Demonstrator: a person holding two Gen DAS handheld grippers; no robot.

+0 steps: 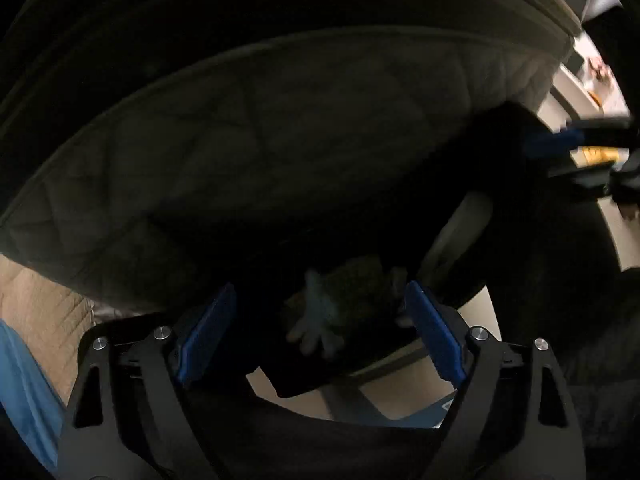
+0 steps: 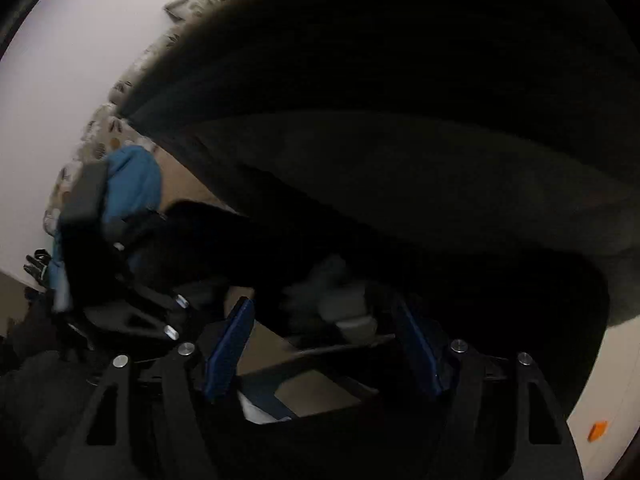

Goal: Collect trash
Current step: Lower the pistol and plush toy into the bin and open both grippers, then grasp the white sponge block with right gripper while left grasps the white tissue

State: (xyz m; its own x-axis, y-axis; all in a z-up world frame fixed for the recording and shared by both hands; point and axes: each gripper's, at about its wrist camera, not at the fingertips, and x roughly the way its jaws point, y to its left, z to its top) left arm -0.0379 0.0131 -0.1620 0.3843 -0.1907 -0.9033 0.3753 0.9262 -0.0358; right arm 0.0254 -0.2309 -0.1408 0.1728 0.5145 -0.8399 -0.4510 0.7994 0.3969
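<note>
Both views are dark, under the edge of a quilted mattress (image 1: 280,152). In the left wrist view a pale crumpled glove-like piece of trash (image 1: 320,316) lies in the shadow, just ahead of my left gripper (image 1: 320,312), which is open with blue pads (image 1: 208,328) on either side of it. In the right wrist view pale crumpled trash (image 2: 336,296) lies in the dark ahead of my right gripper (image 2: 324,320), which is open and empty. The left gripper's black body (image 2: 132,292) shows at the left, blurred. The right gripper (image 1: 560,148) shows blurred at the far right.
A white bed frame leg (image 1: 460,232) stands right of the trash. Beige floor (image 1: 36,300) shows at the left. A blue sleeve (image 2: 132,184), a pale wall (image 2: 60,80) and leaf-patterned bedding (image 2: 100,140) are at the left. An orange scrap (image 2: 598,430) lies bottom right.
</note>
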